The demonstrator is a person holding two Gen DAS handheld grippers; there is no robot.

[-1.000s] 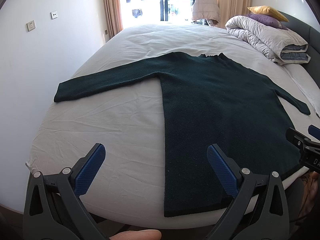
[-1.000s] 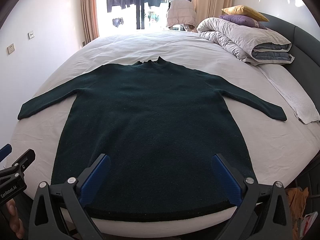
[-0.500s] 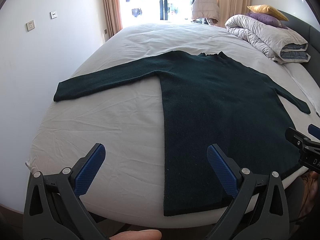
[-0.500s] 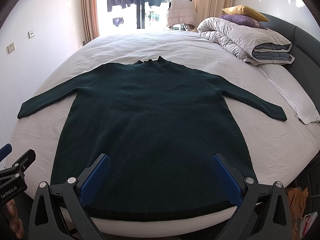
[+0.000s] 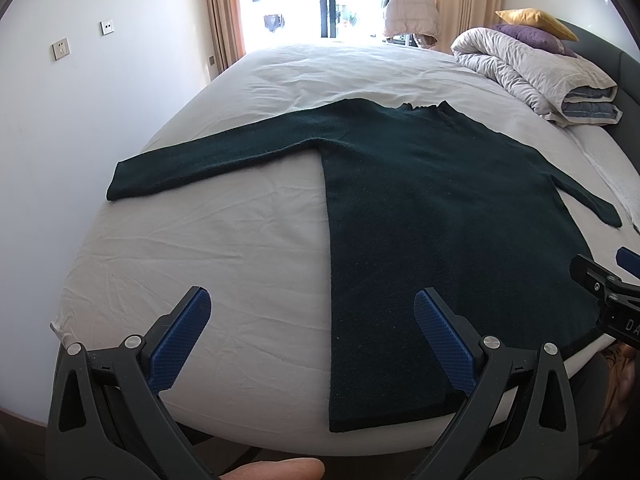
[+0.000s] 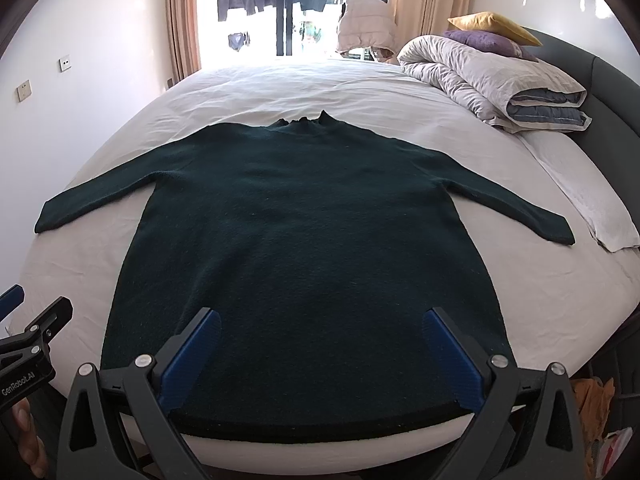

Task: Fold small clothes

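Note:
A dark green long-sleeved sweater (image 6: pixel 312 248) lies flat on the white bed sheet (image 6: pixel 540 292), collar away from me, both sleeves spread out, hem at the near edge. In the left wrist view the sweater (image 5: pixel 440 216) fills the right half, its left sleeve reaching far left. My left gripper (image 5: pixel 314 334) hovers open over the sweater's left side edge near the hem, holding nothing. My right gripper (image 6: pixel 322 354) stands open above the middle of the hem, empty. Each gripper shows at the edge of the other's view.
A rolled grey duvet (image 6: pixel 488 80) with purple and yellow pillows lies at the far right by the dark headboard (image 6: pixel 612 80). A folded white cloth (image 6: pixel 588 204) lies beside the right sleeve. A wall (image 5: pixel 60 140) runs close along the bed's left side.
Both views have crept slightly forward and up over the bed. The sweater has not moved and both grippers stay open.

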